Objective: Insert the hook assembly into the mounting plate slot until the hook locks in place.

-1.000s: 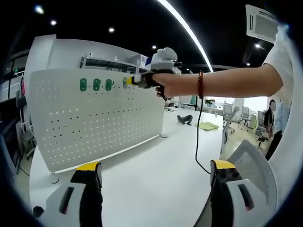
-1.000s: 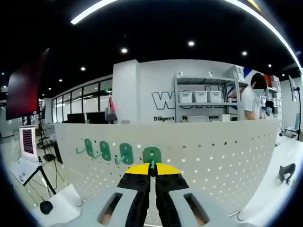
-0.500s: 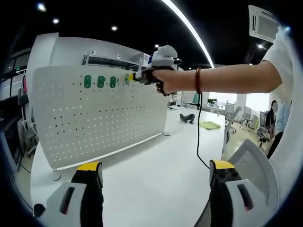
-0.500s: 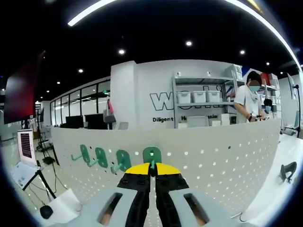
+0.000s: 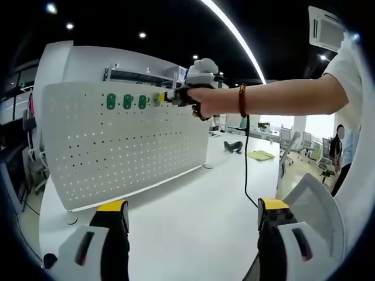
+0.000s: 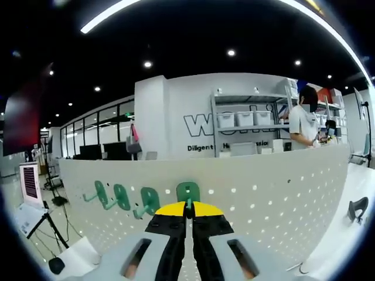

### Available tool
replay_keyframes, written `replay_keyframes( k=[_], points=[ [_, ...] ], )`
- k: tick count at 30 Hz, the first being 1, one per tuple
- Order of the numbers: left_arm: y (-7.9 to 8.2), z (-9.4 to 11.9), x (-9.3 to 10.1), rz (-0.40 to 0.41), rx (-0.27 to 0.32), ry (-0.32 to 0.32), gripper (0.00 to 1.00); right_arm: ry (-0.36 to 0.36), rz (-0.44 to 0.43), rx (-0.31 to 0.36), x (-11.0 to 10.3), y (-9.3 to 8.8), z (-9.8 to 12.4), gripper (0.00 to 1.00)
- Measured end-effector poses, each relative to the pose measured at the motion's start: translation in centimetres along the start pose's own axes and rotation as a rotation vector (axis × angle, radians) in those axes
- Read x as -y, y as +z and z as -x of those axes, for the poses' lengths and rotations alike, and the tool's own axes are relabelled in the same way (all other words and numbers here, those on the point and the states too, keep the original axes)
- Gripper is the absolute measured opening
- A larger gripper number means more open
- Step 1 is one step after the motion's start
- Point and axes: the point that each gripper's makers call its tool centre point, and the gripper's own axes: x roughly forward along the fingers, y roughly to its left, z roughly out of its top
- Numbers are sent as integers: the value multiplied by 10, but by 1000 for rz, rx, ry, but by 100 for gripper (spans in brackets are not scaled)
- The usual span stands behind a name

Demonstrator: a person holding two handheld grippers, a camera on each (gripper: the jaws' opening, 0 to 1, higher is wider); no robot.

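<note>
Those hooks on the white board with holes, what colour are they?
Green. The hooks show best in the right gripper view, in a row along the pegboard's top.

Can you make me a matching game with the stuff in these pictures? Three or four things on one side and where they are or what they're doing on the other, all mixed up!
Things:
1. left gripper
2. right gripper
3. green hook
4. black object

Places or states:
A. lying far back on the white table
B. jaws wide apart, holding nothing
C. pinched against the white pegboard
D. jaws closed on something green

Pairs: 1-B, 2-D, 3-C, 4-A
</note>
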Motion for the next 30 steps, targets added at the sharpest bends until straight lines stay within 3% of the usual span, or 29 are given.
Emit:
replay_keyframes(
  k=[6, 8, 10, 16, 19, 25, 28, 30],
  points=[
    [2, 0, -4, 6, 6, 7, 93, -8, 16, 1, -2, -2, 0, 1],
    [2, 0, -4, 5, 7, 5, 93, -12, 16, -32, -1, -10, -2, 1],
    [2, 0, -4, 5, 7, 5, 92, -17, -27, -14, 1, -8, -4, 1],
    [1, 2, -8, 12, 8, 15, 92, -28, -7, -11, 1, -9, -5, 1],
    [1, 2, -9, 13, 8, 18, 92, -45, 70, 0, 0, -9, -5, 1],
    [1, 0, -8, 13, 6, 14, 92, -60, 144, 11, -1, -10, -4, 1],
    [0, -1, -8, 15, 5, 13, 91, -58, -8, 1, 0, -11, -4, 1],
    [-1, -2, -7, 15, -1, 10, 91, -59, 19, 4, 1, -11, -5, 1]
  ],
)
